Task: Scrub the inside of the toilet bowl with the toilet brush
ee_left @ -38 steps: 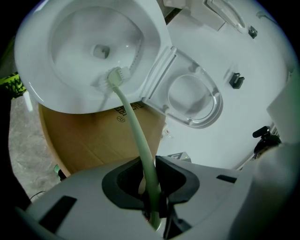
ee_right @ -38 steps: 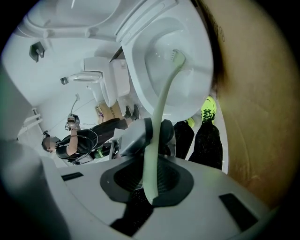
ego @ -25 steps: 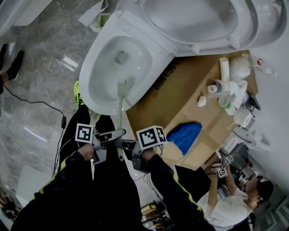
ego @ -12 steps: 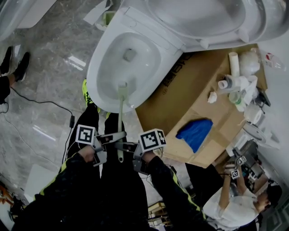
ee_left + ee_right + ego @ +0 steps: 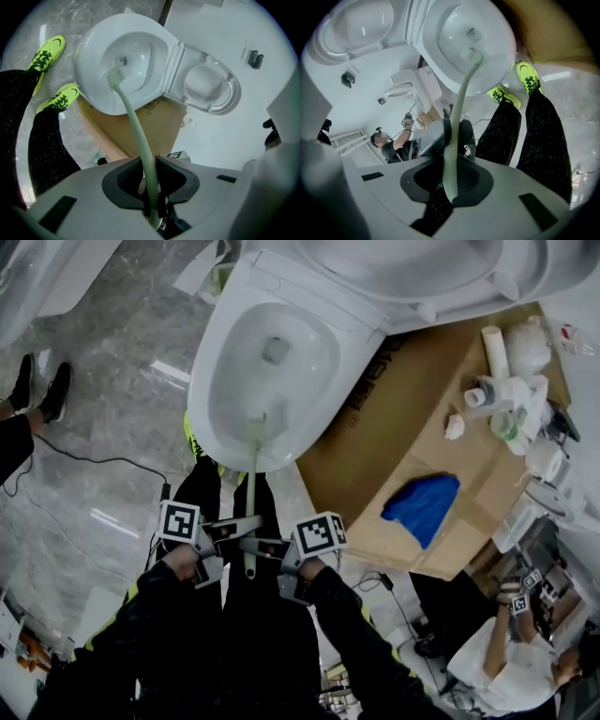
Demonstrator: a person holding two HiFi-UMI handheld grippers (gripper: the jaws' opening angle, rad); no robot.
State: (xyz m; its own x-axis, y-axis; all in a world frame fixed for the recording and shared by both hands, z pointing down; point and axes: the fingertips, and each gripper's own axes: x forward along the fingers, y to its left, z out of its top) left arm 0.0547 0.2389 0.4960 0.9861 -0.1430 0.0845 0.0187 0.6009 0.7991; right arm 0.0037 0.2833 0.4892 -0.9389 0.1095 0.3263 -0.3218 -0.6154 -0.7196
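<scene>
Grip: I keep left gripper (image 5: pixel 246 521) and right gripper (image 5: pixel 251 542) both clamped on the toilet brush (image 5: pixel 250 486) handle, right at its end, for leverage | Brush: head inside toilet bowl (image 5: pixel 221 352), against near wall | Step: scrubbing, I judge.

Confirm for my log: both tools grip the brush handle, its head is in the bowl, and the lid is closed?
Wrong on the lid: the left gripper view shows it raised open. The left tool and right tool grip the toilet brush handle, its head in the bowl.
</scene>
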